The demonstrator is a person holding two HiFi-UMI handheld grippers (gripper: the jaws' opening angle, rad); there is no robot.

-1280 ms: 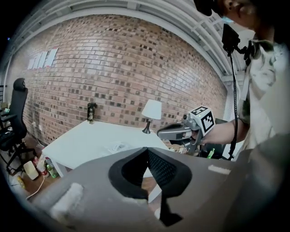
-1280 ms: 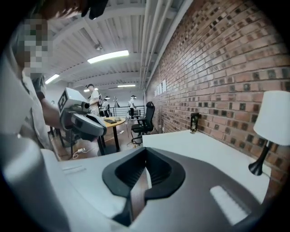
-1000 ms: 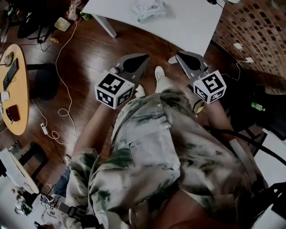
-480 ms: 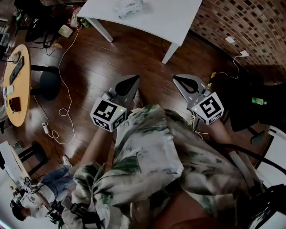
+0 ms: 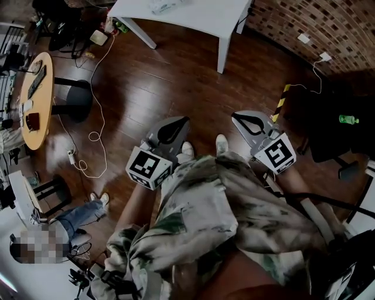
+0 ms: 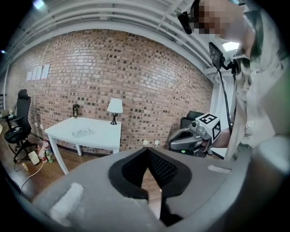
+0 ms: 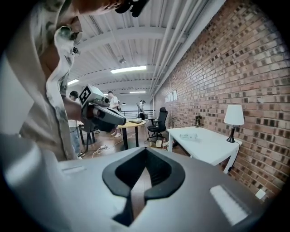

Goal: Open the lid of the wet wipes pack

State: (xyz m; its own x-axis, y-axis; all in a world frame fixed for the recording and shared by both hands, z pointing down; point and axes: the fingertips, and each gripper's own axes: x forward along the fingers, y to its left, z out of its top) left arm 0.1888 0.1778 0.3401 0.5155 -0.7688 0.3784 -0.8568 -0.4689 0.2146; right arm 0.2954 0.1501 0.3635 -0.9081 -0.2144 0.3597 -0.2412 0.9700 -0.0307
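Both tools are hanging low in front of the person, well apart from the job. The left hand-held gripper (image 5: 182,121) is showing its jaws pressed together at the tips, with nothing between them and only floor behind. The right hand-held gripper (image 5: 236,116) is doing the same, closed and empty. The wet wipes pack (image 5: 166,6) is lying far ahead of both, on the white worktop (image 5: 205,17).

The likeliest trouble is coming from that gap. Both hand-held grippers are arriving shut, so a jaw reaching the lid before it is spread would probably just shove the pack along the smooth worktop. A soft, light pack is also likely to lift or skid if one hand-held gripper pries at the flap while the other is not pinning the body down. The white cable (image 5: 94,136) is trailing over the floor off to the left of the left hand-held gripper and could catch a foot on the way in.

The pack itself is looking small, pale, flat and slightly crumpled in the left gripper view (image 6: 82,132) and the right gripper view (image 7: 189,134). It is too distant to tell where its lid is facing. A lamp (image 7: 234,116) is standing beyond it.
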